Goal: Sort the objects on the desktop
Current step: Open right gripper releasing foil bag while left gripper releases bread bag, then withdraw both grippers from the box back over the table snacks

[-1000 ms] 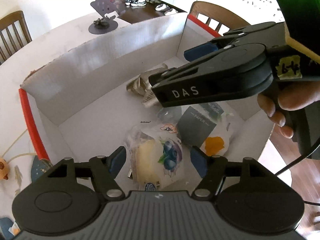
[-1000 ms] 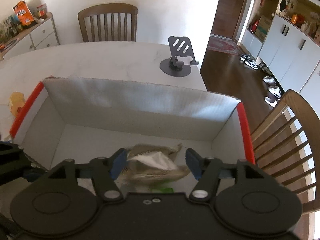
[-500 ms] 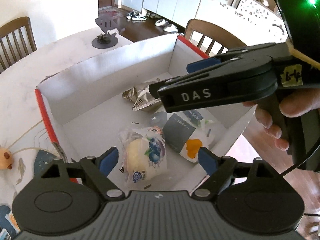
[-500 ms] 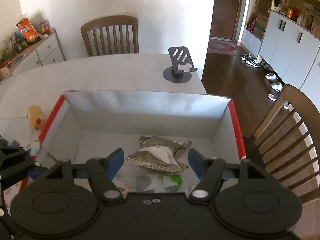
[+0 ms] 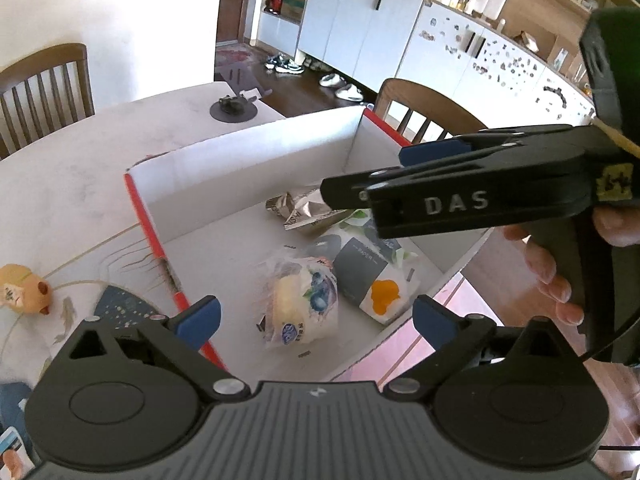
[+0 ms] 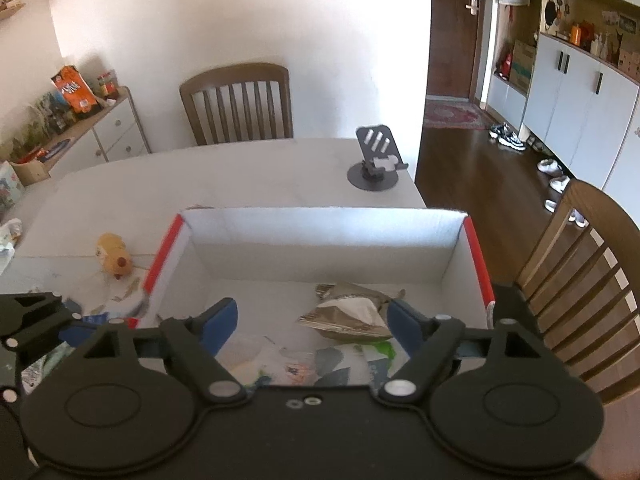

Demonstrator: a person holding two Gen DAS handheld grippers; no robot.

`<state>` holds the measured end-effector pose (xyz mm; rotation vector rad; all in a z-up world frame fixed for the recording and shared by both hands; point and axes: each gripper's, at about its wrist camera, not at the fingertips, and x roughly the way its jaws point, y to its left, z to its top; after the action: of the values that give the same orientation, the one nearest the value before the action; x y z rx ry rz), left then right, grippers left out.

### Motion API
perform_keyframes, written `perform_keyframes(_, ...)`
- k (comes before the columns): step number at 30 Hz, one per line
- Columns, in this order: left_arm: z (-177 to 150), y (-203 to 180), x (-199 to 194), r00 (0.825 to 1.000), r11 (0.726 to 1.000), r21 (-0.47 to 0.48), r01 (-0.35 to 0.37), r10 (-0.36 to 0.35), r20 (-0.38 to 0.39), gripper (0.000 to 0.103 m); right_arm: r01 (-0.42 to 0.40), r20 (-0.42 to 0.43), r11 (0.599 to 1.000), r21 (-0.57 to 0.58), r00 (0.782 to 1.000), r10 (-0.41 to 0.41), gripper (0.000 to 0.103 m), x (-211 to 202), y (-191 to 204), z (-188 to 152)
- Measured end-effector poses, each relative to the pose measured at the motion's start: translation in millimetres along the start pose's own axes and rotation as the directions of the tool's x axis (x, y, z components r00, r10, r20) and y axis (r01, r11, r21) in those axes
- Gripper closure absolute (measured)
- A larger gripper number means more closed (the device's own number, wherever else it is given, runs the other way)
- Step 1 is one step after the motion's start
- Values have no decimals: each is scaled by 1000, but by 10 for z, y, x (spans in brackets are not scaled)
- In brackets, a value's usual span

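A white cardboard box [image 5: 248, 156] with red edges sits on the table; it also shows in the right wrist view [image 6: 320, 228]. Inside lie a clear bag with a blueberry print [image 5: 300, 300], a grey paper pack [image 5: 368, 276] and a crumpled silver wrapper [image 5: 304, 210], also seen in the right wrist view [image 6: 348, 316]. My left gripper [image 5: 316, 316] is open and empty above the box's near edge. My right gripper [image 6: 312, 320] is open and empty above the box; it shows from the side in the left wrist view [image 5: 472, 188].
A yellow toy [image 6: 114, 256] lies on the table left of the box, also in the left wrist view [image 5: 24, 290]. A grey phone stand [image 6: 376, 160] stands at the table's far edge. Wooden chairs [image 6: 584, 280] stand around the table. A patterned mat [image 5: 116, 304] lies beside the box.
Both grippers have risen and pulled back from the box, so more of the box and table shows. The items in the box have not moved.
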<state>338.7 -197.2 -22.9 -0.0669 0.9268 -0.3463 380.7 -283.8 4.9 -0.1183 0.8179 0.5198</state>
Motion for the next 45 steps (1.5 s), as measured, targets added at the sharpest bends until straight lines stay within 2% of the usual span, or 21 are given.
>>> perform_keyframes(18,-294,375,-685,993,999,-48,-13,19,120,0,-35,88,999,27,996,33,19,-508,535,-126)
perform_keyframes(45,-900,1207,-1554,976,994,-95,-61,80,203,0,-61,91,997,35,994,58,19,-519,1672,-253)
